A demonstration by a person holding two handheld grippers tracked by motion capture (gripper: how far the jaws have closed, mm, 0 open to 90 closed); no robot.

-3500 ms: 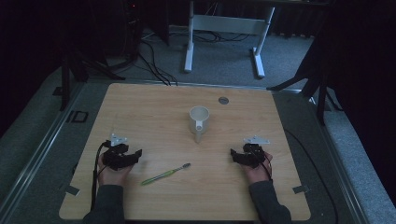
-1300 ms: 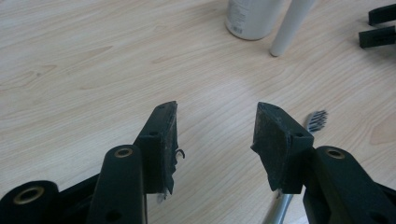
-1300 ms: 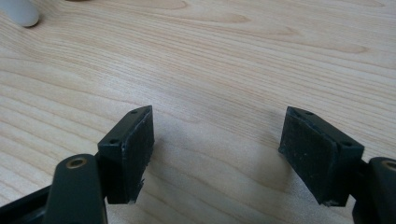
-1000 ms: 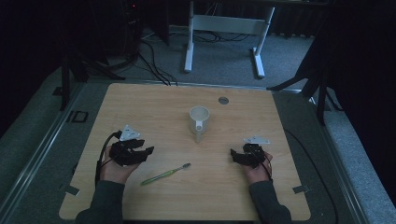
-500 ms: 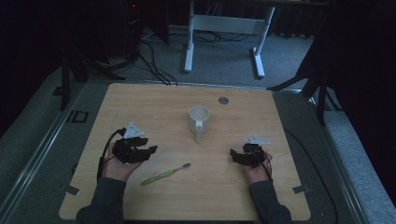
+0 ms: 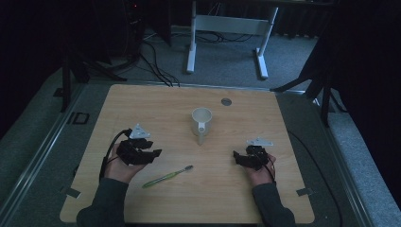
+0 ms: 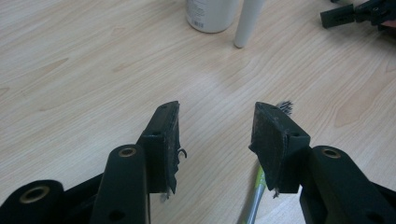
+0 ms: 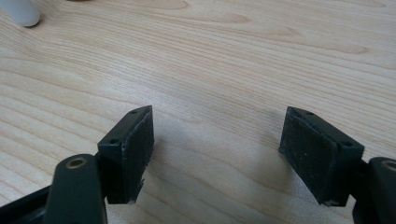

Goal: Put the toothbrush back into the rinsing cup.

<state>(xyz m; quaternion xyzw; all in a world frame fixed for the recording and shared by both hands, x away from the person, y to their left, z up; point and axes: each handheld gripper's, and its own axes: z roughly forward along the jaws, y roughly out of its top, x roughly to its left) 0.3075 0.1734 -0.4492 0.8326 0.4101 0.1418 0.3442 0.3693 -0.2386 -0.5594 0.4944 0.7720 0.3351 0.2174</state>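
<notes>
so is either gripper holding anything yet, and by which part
Nothing is held. The left gripper is open just above the toothbrush; the right gripper is open over bare table.

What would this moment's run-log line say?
left gripper: open, above green toothbrush, not gripping | right gripper: open, empty, over table | white mug: upright, mid-table

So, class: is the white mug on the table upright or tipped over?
Upright. In the high view the mug stands on its base on the table, its round open mouth facing up and its handle pointing toward the person.
</notes>
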